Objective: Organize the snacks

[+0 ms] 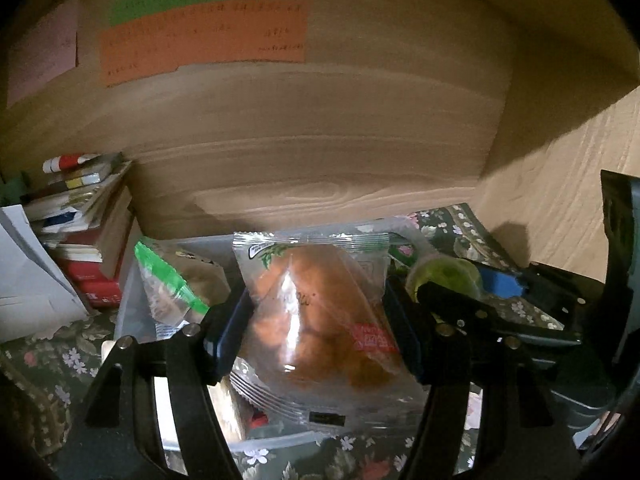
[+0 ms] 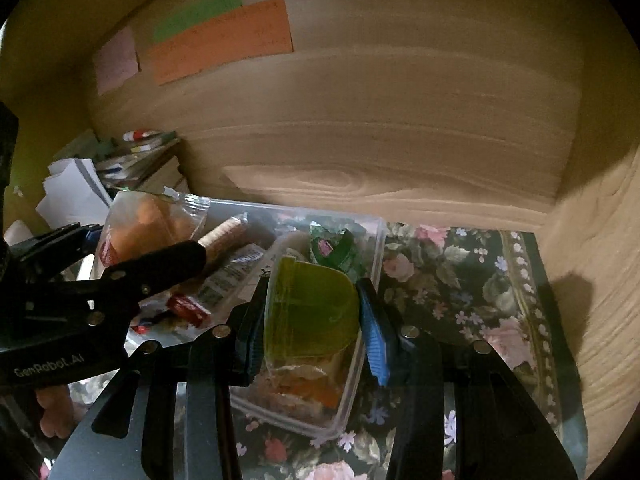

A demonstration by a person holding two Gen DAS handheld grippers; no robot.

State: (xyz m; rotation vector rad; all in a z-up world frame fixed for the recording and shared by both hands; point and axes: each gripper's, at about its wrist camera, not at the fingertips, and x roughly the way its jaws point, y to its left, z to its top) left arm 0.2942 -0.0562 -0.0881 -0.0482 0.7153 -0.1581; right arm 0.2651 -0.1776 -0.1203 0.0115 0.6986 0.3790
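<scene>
My left gripper (image 1: 318, 336) is shut on a clear packet of orange-brown bread (image 1: 320, 304) and holds it above a clear plastic bin (image 1: 132, 300). It also shows in the right wrist view (image 2: 140, 232). My right gripper (image 2: 312, 320) is shut on a green jelly cup (image 2: 312, 308) over the bin's right end (image 2: 376, 248). The cup also shows in the left wrist view (image 1: 444, 276). The bin holds several snacks: a green-striped packet (image 1: 168, 284), a round biscuit roll (image 2: 224, 236), a green wrapped sweet (image 2: 332, 248).
The bin stands on a dark floral cloth (image 2: 460, 280) inside a wooden alcove (image 2: 400, 120). A stack of books (image 1: 84, 216) and white papers (image 1: 28, 272) lie at the left. Coloured notes (image 1: 200, 40) stick on the back wall. The wooden side wall (image 2: 600, 280) is close on the right.
</scene>
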